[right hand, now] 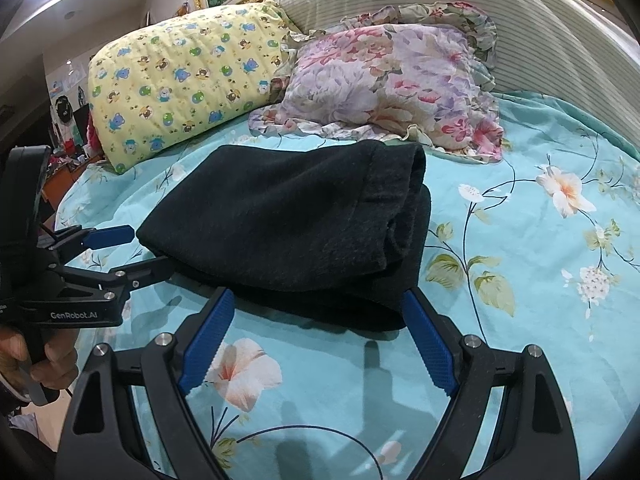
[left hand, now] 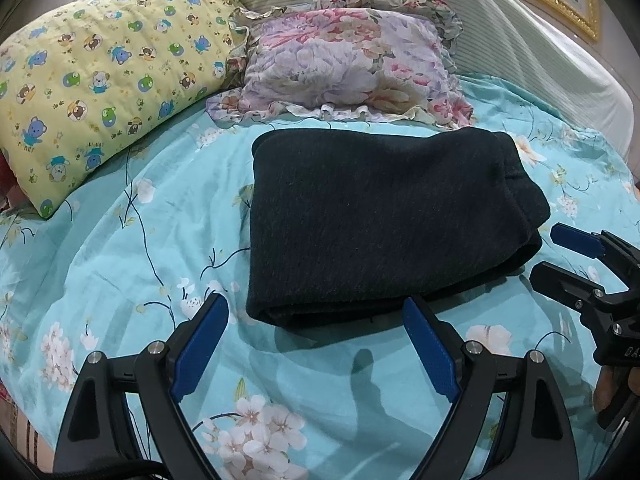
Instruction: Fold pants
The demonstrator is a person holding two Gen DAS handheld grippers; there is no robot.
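Note:
The dark charcoal pants lie folded into a thick rectangular stack on the turquoise floral bedsheet. They also show in the right wrist view, with layered edges at the right side. My left gripper is open and empty, just in front of the stack's near edge. My right gripper is open and empty, at the stack's near edge. The right gripper shows in the left wrist view at the stack's right. The left gripper shows in the right wrist view at the stack's left.
A yellow cartoon-print pillow and a floral ruffled pillow lie behind the pants. A striped padded headboard rises at the back. The bed's left edge and room clutter show at far left.

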